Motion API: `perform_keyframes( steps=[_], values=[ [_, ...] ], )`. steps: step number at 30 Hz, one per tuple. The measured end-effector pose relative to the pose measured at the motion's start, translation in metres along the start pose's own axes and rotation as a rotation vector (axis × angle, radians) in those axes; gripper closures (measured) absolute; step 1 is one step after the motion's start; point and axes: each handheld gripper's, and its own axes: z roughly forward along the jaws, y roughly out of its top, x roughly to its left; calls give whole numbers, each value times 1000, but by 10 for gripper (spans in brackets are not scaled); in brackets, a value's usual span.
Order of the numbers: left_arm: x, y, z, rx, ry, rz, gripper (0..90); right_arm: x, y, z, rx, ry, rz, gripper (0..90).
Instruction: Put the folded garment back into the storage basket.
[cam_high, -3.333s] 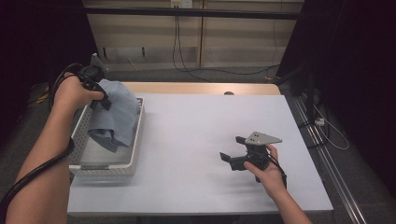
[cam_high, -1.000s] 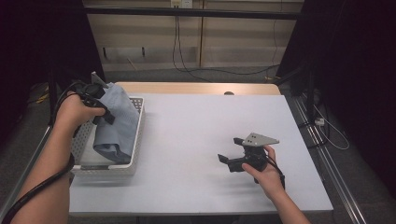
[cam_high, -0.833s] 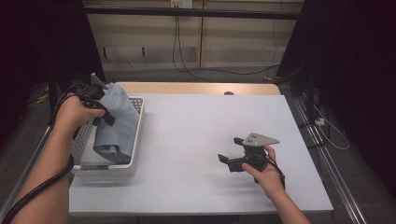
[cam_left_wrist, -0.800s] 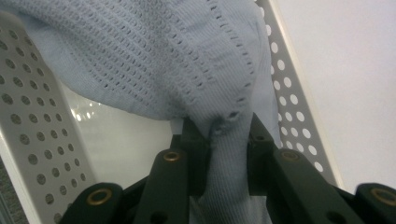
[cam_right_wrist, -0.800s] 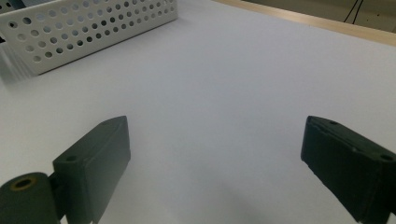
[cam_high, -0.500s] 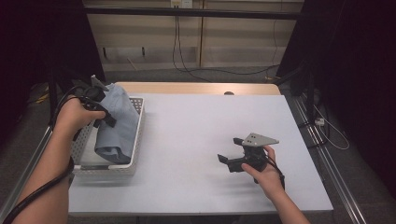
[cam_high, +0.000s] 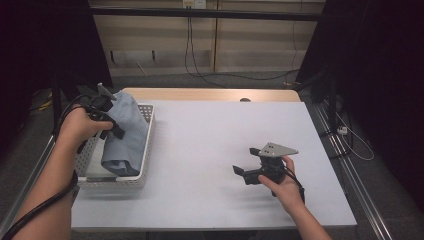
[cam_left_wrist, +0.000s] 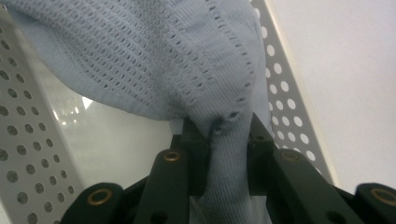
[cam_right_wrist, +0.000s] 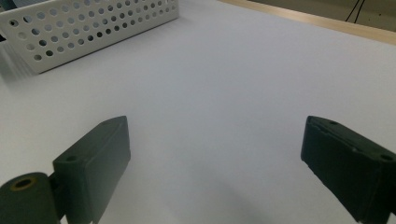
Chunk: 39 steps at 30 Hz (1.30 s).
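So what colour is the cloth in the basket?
Light blue knit cloth, clearest in the left gripper view.

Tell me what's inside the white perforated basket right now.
The lower end of the light blue cloth, pinched by the left tool, hangs into the basket. The cloth hides whatever lies beneath it.

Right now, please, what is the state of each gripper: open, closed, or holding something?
Left gripper: closed on the light blue knitted cloth, lifted above the white perforated basket.
Right gripper: open, holding nothing, over the white table.
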Motion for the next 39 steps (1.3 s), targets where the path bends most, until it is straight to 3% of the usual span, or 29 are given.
perform_keyframes(
  steps=[13,39],
  values=[
    [-3,-3,2,3,-7,14,755,0,0,0,0,0,0,76],
    [-2,-13,6,-9,-38,-4,750,2,1,0,0,-2,-6,76]
  ],
)
